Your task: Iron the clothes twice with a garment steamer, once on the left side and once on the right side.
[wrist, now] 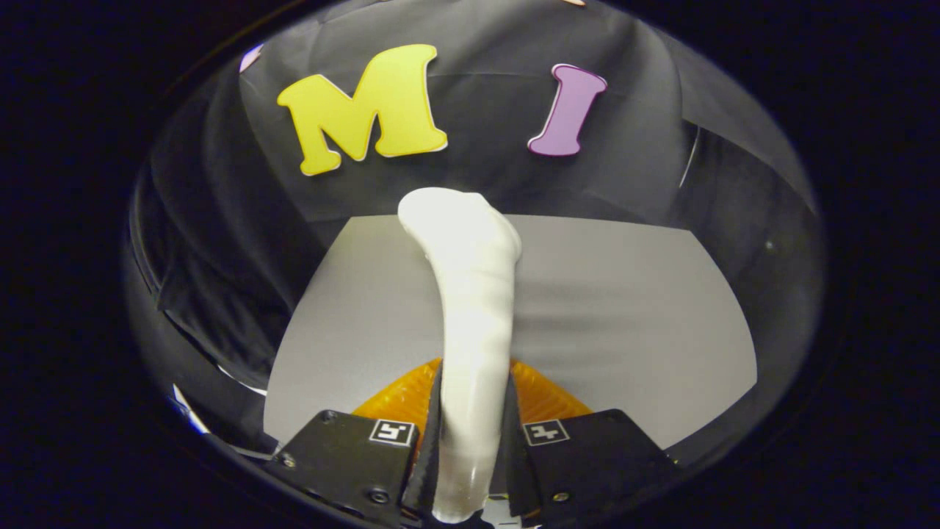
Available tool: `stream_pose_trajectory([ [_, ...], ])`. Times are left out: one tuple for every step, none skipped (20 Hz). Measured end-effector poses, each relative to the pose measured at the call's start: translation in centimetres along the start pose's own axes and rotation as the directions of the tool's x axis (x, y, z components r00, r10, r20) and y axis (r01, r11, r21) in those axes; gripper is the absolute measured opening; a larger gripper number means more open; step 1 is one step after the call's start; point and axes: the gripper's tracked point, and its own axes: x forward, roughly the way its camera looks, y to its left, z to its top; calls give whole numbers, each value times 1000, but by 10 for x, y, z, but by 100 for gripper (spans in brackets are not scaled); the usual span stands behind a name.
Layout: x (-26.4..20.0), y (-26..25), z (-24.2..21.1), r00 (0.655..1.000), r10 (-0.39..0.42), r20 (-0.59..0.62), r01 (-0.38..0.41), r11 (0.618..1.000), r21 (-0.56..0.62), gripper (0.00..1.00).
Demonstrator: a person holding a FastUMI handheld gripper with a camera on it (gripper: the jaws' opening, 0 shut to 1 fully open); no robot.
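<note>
While the gripper (470, 448) is pointed toward the black cloth wall (485, 169), a white, smooth plastic garment steamer (470, 308) is clamped between its two fingers, both of which are pressed against the handle. Its widened head is seen beyond the fingertips, over a flat grey fabric sheet (624, 323). An orange ribbed surface (543, 397) is glimpsed just behind the fingers, under the handle.

The claw (470, 433) clamps the white garment steamer (470, 294) upright above an orange garment (547, 397) on the grey table (624, 308).
</note>
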Motion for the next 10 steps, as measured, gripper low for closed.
stream_pose_trajectory([
  [-2, 0, -2, 1000, -11, 8, 11, 1000, 7, 39],
  [-6, 3, -6, 1000, -14, 17, 14, 1000, 21, 37],
  [-11, 6, -10, 1000, -8, 27, 7, 1000, 30, 37],
  [-19, 12, -16, 999, -1, 39, 0, 999, 38, 36],
  [-27, 16, -21, 999, 4, 50, -6, 999, 44, 36],
  [-35, 20, -28, 998, 8, 61, -11, 999, 48, 36],
  [-44, 23, -32, 997, 11, 74, -15, 999, 53, 36],
  [-54, 27, -36, 995, 9, 96, -15, 998, 58, 36],
  [-66, 28, -40, 993, 1, 119, -8, 998, 60, 36],
  [-78, 29, -43, 990, -8, 143, -1, 998, 66, 36],
])
